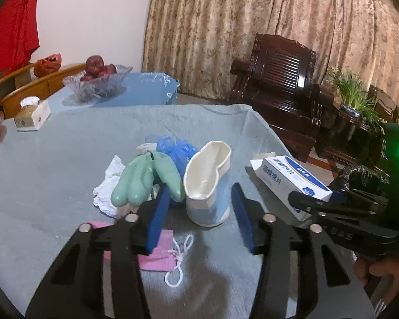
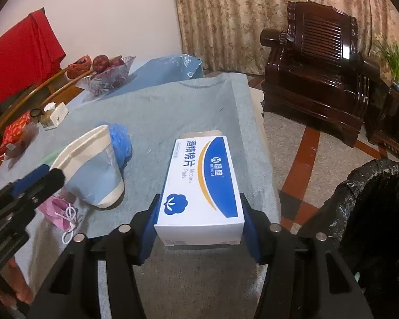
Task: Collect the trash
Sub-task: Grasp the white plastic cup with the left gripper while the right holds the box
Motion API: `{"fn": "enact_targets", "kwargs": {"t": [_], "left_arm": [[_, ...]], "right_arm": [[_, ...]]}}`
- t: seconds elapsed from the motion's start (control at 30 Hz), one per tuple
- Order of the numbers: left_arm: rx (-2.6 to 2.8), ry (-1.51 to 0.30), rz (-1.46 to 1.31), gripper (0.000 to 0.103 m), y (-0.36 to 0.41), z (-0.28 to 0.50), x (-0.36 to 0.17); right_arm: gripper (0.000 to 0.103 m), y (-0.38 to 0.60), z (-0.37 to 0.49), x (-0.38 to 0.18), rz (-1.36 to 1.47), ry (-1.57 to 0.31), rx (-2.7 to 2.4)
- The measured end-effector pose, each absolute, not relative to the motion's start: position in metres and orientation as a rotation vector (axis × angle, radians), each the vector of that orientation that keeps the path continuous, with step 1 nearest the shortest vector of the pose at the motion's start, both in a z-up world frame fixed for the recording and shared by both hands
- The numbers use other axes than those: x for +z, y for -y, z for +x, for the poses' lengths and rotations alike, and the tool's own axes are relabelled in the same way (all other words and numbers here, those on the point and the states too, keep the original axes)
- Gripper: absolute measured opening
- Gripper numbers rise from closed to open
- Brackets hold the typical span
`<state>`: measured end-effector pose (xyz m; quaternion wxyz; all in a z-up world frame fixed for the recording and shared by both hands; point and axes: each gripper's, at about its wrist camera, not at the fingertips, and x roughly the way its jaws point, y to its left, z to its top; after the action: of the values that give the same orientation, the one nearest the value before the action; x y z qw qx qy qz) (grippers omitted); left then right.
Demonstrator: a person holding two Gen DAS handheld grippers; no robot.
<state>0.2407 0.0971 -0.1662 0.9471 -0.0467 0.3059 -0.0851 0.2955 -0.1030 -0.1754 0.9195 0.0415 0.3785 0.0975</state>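
A squashed paper cup [image 1: 208, 183] stands on the grey tablecloth [image 1: 66, 159], between the open fingers of my left gripper [image 1: 200, 207]. Left of the cup lie a green rubber glove [image 1: 146, 178], crumpled white tissue [image 1: 106, 188], a blue plastic bag [image 1: 175, 148] and a pink mask [image 1: 159, 252]. My right gripper [image 2: 199, 212] has its blue pads against both sides of a white-and-blue alcohol pads box [image 2: 199, 186] near the table's right edge. The cup [image 2: 93, 170] and the left gripper's fingertips [image 2: 40, 178] also show in the right wrist view.
A bin lined with a black bag [image 2: 372, 199] stands on the floor right of the table. A glass bowl of apples [image 1: 98, 79] and a tissue box [image 1: 32, 114] sit at the far left. A dark wooden armchair [image 2: 319, 61] stands beyond the table.
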Motion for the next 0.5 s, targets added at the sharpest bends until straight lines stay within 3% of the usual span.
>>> {"fn": "enact_targets", "kwargs": {"t": [0.17,0.33,0.5], "left_arm": [[-0.195,-0.634,-0.098,0.039,-0.094,0.247,-0.172],[-0.19,-0.638,-0.094,0.027,-0.093,0.248,-0.17],[-0.168,-0.63,-0.126,0.025,-0.099,0.238,-0.162]], "right_arm": [[0.055,0.101,0.296,-0.178,0.082,-0.781,0.2],[0.055,0.101,0.295,-0.176,0.077,-0.775,0.201],[0.055,0.1,0.292,-0.169,0.068,-0.759,0.21]]}}
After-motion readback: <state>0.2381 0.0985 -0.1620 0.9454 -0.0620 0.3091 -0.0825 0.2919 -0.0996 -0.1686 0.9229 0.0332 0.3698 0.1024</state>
